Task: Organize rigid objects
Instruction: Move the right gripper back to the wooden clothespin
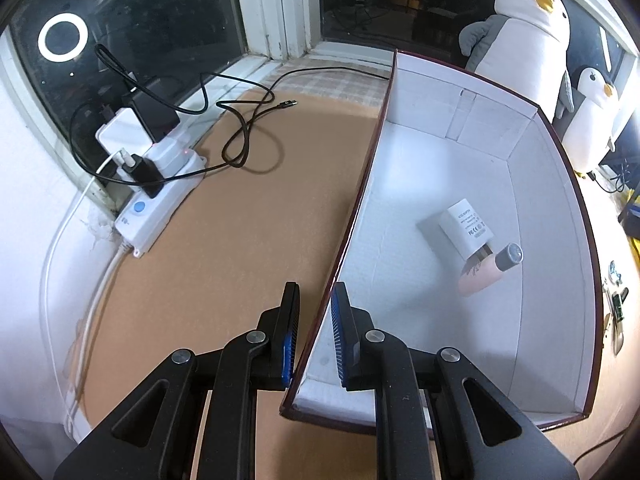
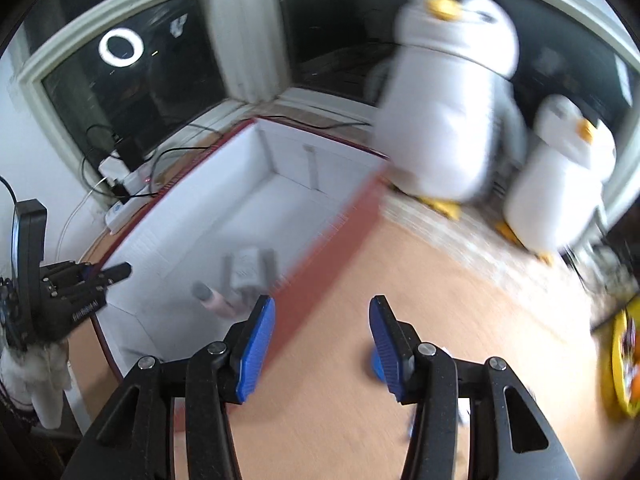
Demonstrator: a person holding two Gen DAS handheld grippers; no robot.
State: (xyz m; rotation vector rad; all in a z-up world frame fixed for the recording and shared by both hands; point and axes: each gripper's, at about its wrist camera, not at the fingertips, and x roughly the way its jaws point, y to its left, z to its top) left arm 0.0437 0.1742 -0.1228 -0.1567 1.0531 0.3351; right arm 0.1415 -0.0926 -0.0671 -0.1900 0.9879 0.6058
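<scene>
On the brown tabletop (image 1: pixel 224 248) by the dark window, my left gripper (image 1: pixel 316 320) clamps the white maroon-rimmed cardboard box's (image 1: pixel 460 168) wall, white charger (image 1: pixel 466 228) and pink tube (image 1: pixel 480 276) inside, while my empty, parted right gripper (image 2: pixel 322 332) must next find another item.

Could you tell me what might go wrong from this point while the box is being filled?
1. The left gripper is clamped on the thin side wall of the box; a tug could tip or drag it and shift the white charger and pink tube inside.
2. The right gripper is open and empty over the table beside the box, and its view is blurred, so it could clip the red rim.
</scene>
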